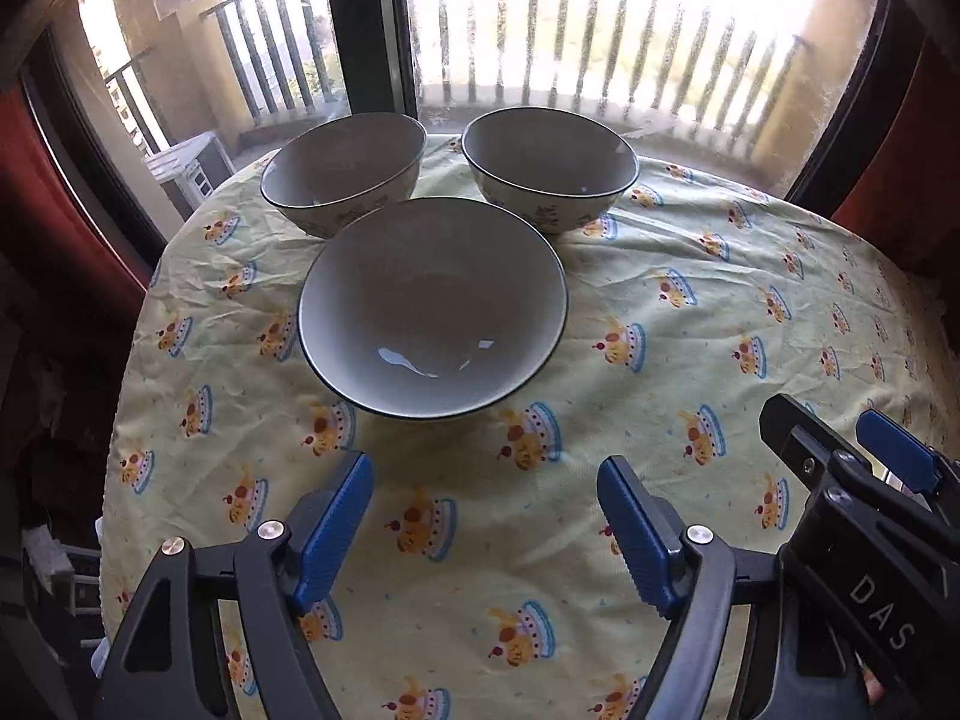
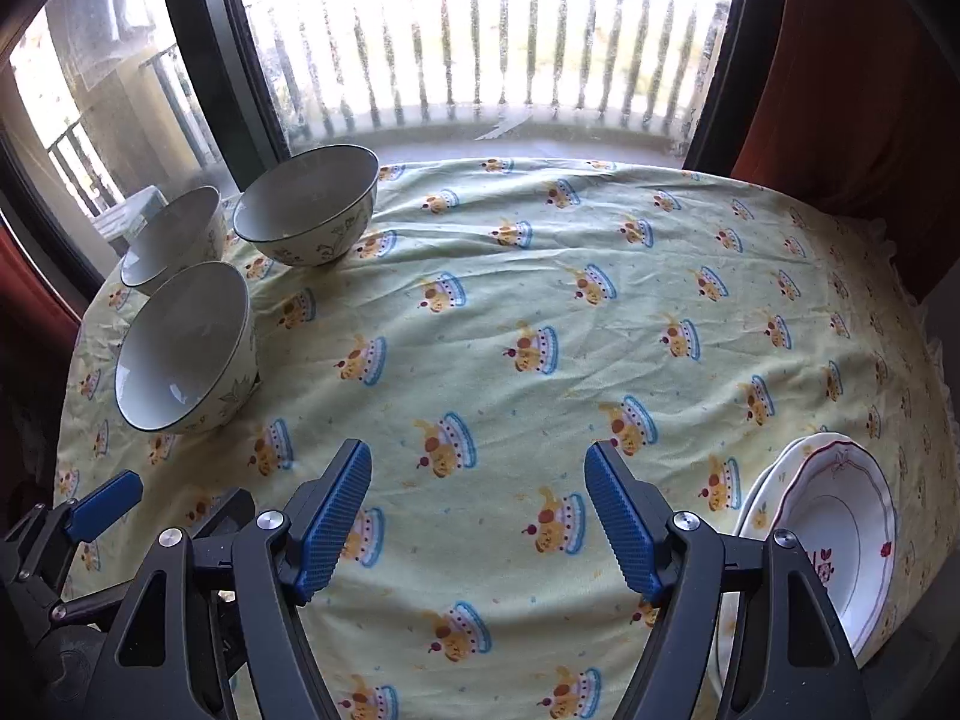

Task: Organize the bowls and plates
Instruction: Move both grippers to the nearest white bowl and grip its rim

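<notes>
With both the left gripper and right gripper wide and empty, approach the near bowl squarely, pinching its rim before nesting it into a far bowl.

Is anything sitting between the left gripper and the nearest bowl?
Nothing visible does. In the left wrist view only bare tablecloth lies between the open, empty left gripper and the nearest bowl. The other two bowls stand behind it.
</notes>
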`<action>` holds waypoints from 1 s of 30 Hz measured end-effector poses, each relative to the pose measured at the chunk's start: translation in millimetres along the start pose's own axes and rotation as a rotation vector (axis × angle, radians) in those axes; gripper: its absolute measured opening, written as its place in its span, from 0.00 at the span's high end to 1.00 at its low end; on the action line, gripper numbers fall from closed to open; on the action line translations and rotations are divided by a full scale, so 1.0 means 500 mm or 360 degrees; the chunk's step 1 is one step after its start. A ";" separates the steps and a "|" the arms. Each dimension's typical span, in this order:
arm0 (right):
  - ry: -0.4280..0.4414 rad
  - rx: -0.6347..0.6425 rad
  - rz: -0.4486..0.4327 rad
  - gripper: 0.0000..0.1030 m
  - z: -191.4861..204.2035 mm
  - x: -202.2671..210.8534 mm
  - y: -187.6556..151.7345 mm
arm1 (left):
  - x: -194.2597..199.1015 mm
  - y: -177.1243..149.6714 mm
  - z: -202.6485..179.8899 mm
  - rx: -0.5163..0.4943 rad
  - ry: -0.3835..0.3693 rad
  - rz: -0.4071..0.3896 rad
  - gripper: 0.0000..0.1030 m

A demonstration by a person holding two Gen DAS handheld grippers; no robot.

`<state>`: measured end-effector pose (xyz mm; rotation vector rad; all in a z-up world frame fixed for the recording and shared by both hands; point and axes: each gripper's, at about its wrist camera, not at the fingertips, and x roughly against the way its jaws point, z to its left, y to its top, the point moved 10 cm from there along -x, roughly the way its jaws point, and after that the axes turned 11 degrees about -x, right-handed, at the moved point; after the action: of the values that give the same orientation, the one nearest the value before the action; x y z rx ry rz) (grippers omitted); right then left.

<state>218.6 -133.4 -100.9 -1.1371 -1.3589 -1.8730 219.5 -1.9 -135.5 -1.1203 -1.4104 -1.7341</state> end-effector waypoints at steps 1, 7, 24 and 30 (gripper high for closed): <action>0.0003 -0.0004 -0.0007 0.26 0.017 -0.002 0.008 | -0.001 0.009 0.015 0.0005 -0.0002 -0.0020 0.24; 0.0000 -0.0013 -0.0019 0.26 0.098 -0.024 0.046 | -0.023 0.057 0.082 0.0049 0.0013 -0.0080 0.29; 0.0024 0.0049 0.0056 0.61 0.234 -0.136 0.079 | -0.131 0.106 0.183 0.0101 0.0054 -0.0048 0.60; 0.0122 -0.0022 0.0124 0.82 0.252 -0.165 0.064 | -0.143 0.116 0.180 0.0017 0.0067 -0.0069 0.74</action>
<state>324.0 -28.7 -141.7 -1.0981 -1.2434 -1.8537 321.3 69.6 -168.4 -1.0484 -1.4265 -1.7679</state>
